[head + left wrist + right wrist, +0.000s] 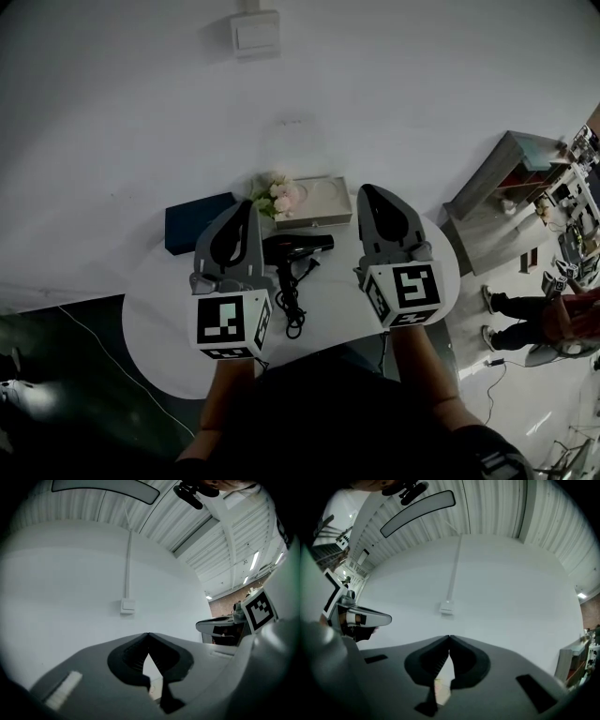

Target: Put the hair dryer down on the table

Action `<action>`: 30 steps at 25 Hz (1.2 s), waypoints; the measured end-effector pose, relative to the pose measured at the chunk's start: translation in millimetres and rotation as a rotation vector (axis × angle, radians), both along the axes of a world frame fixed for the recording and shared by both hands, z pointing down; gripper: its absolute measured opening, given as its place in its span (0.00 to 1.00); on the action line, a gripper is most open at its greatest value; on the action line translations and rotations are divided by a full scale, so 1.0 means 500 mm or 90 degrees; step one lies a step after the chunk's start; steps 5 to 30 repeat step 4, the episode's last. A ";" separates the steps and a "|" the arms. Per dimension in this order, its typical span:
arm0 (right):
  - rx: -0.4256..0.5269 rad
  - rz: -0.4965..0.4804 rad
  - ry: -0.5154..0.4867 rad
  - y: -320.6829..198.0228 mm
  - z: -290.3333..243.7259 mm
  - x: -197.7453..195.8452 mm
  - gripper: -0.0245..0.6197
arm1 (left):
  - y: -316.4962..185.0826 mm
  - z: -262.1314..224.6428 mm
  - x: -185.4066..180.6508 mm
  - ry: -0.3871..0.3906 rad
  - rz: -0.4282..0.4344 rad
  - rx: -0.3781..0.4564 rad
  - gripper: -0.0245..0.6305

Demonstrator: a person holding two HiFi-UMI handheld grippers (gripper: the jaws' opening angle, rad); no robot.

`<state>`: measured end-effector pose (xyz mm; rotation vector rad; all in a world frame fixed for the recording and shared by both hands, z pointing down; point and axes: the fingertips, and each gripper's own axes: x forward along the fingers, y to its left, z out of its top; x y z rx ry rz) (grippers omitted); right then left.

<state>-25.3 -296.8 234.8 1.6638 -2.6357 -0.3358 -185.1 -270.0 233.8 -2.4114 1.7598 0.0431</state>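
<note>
The left gripper (pixel 242 220) is closed on nothing, its jaw tips meeting in the left gripper view. The right gripper (pixel 375 202) is likewise closed and empty. Both hover over the round white table (pixel 159 319) at the centre of the head view. Between them, held by neither, the black hair dryer (pixel 298 246) lies on the tabletop, its cord (pixel 289 305) bunched toward the lower edge. Behind it sit pink flowers (pixel 279 197), a grey tray (pixel 323 202) and, to the left, a dark blue box (pixel 192 220). A wall switch (pixel 255 33) is at the top.
</note>
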 end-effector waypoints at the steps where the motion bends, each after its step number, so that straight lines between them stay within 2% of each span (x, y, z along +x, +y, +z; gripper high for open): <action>1: 0.001 0.000 0.001 0.002 0.000 -0.001 0.06 | 0.001 0.002 -0.002 -0.001 -0.001 -0.001 0.06; 30: 0.002 0.000 0.005 0.007 0.002 -0.007 0.06 | 0.004 0.006 -0.008 -0.004 -0.004 -0.004 0.06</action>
